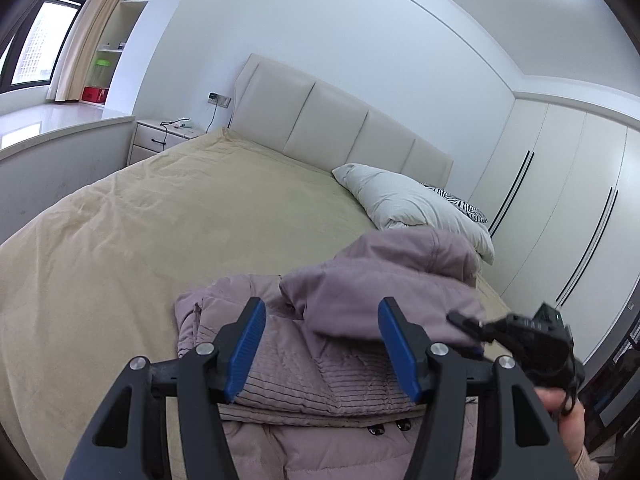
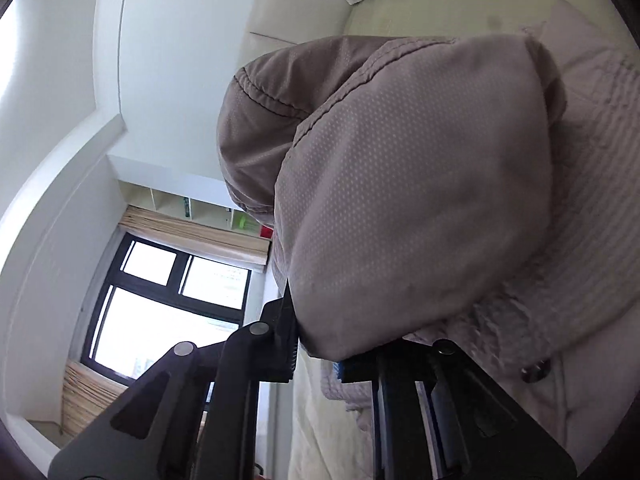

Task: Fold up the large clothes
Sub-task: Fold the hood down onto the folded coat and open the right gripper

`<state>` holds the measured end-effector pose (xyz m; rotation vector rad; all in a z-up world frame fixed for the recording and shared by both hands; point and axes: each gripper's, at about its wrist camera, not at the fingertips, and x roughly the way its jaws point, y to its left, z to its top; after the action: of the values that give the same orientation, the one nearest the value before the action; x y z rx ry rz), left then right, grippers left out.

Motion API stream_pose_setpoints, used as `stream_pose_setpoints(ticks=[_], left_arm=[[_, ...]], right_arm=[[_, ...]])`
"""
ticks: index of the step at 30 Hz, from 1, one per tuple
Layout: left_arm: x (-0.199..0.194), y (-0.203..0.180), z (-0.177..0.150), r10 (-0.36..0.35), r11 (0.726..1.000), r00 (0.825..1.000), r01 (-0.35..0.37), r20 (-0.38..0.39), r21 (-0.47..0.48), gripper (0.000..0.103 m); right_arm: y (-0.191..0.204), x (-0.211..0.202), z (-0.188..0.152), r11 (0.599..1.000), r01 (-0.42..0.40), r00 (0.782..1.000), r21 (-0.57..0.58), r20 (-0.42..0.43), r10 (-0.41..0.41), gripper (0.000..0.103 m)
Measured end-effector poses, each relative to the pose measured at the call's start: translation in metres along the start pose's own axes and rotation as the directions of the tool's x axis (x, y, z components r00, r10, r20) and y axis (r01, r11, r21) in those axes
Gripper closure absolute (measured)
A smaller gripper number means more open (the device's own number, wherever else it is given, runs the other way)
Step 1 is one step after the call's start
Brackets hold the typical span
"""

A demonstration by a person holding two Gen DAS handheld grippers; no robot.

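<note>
The mauve padded coat [image 1: 320, 344] lies partly folded on the near right part of the bed [image 1: 160, 220], just below a white pillow [image 1: 408, 200]. The right gripper [image 2: 316, 360], rolled onto its side, is clamped on a puffy sleeve [image 2: 400, 200] of it. The left gripper [image 1: 322, 348] hovers over the coat, released, its 2 blue pads [image 1: 244, 352] gripping nothing

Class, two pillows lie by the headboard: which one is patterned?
The zebra-striped pillow, black and white, tucked behind the plain white pillow on the wardrobe side.
</note>
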<state>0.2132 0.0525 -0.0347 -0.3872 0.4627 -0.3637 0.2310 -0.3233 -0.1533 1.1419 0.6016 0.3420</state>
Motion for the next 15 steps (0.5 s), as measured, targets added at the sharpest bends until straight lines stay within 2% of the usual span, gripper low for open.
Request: stream_pose_setpoints(ticks=[4,7,9,13,15], left_arm=[[0.0,-0.009,0.004,-0.001,1.0,1.0,0.001,0.003,0.023,0.041],[0.011,-0.019,0.001,-0.01,0.999,0.999,0.012,-0.038,0.041,0.041],[0.021,-0.031,0.0,-0.017,0.997,0.998,0.021,-0.058,0.078,0.041],[0.052,-0.061,0.007,-0.044,0.985,0.994,0.06,-0.099,0.161,0.041],[0.073,-0.076,0.011,-0.057,0.977,0.992,0.078,-0.112,0.199,0.041]], right_arm=[[-0.04,-0.023,-0.043,0.997,0.063,0.998,0.033,-0.029,-0.062,0.091],[-0.076,-0.016,-0.074,0.99,0.097,0.991,0.099,-0.106,-0.087,0.091],[-0.089,-0.01,-0.091,0.986,0.133,0.981,0.103,-0.156,-0.116,0.092],[-0.075,-0.015,-0.104,0.979,0.202,0.955,-0.004,-0.222,-0.197,0.092],[-0.058,-0.032,-0.102,0.965,0.246,0.947,-0.094,-0.191,-0.26,0.091]])
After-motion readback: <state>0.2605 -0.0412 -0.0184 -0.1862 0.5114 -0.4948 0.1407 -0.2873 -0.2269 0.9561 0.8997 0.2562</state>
